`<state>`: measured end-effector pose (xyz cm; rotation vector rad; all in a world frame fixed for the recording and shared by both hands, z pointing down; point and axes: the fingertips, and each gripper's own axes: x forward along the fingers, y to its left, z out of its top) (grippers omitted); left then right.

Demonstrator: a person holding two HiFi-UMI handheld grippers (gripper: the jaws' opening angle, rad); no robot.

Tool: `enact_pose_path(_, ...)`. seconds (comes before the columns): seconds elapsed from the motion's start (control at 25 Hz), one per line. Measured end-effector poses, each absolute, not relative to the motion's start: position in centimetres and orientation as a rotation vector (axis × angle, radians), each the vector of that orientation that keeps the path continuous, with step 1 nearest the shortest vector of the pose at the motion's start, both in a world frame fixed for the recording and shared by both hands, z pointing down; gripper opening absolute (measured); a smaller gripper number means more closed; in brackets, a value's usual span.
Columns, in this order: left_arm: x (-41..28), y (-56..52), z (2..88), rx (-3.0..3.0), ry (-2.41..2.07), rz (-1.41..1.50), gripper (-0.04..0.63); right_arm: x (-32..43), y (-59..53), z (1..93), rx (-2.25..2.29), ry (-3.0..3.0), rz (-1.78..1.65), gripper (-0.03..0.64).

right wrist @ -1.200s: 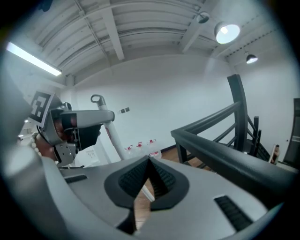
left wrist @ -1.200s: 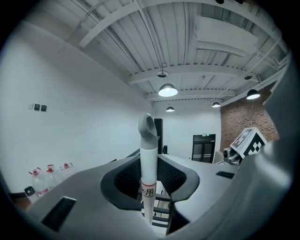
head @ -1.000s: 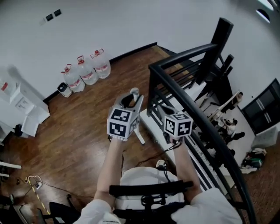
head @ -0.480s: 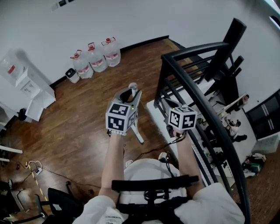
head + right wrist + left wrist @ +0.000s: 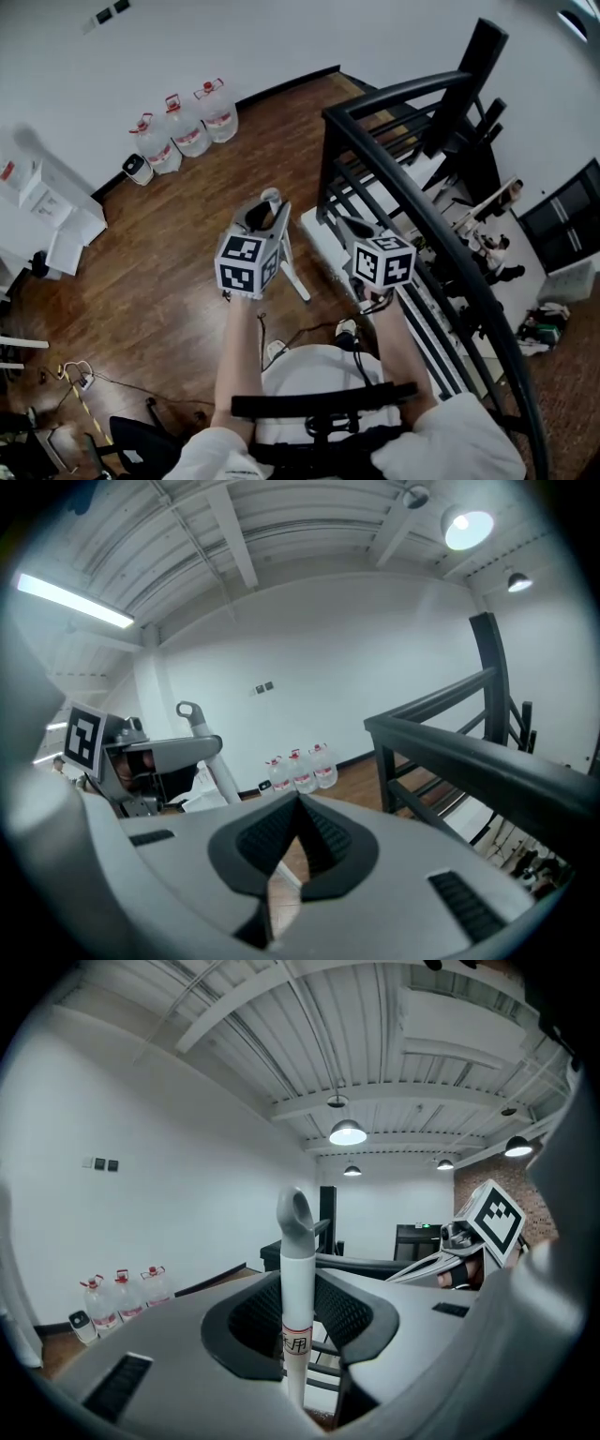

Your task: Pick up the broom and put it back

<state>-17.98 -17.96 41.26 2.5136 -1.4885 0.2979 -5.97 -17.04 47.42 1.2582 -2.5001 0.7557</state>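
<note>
Left tongs (image 5: 298,1286) clamp the broom handle (image 5: 296,1237); right tongs (image 5: 298,806) closed, empty. Keep the handle upright, clear of the railing (image 5: 469,750), while carrying it back.

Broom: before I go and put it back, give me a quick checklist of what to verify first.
1. Grip: ok. The broom handle stands upright between the pads of the left gripper, held below its looped top.
2. Spare gripper free: ok. The right gripper is shut with nothing in it.
3. Clearance at the side: ok. The railing runs beside the right gripper, apart from the handle.
4. Broom head hanging free: cannot tell. It shows in no view.
5. Spot to return it to: cannot tell. No holder or hook is in view.
</note>
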Motion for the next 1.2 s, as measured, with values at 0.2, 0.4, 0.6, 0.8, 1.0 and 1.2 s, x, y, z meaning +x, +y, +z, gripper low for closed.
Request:
enact_pose_path(0.2,-15.2,-18.7,43.7,2.554,-1.423,0.329,0.106,-3.8,-16.7,48.8,1.295,-2.478,0.807,0.018)
enact_pose_path(0.4,-12.1,-20.1,47.9,2.572,-1.323,0.415,0.106,-1.1,-16.9,50.9,1.335,-2.435,0.870,0.018)
enact_pose_path(0.6,-9.6,-21.6,53.2,2.565,-1.219,0.505,0.106,2.0,-17.0,52.6,1.374,-2.381,0.924,0.018)
enact_pose_path(0.8,-8.1,-23.1,58.9,2.537,-1.169,0.572,0.106,4.6,-17.2,54.6,1.404,-2.324,0.974,0.018)
enact_pose_path(1.0,-6.1,-24.5,62.3,2.521,-1.106,0.626,0.106,5.7,-17.9,55.9,1.402,-2.294,1.001,0.018)
enact_pose_path(1.2,-3.5,-26.4,64.1,2.515,-1.048,0.677,0.106,6.4,-18.2,57.5,1.381,-2.273,1.026,0.018)
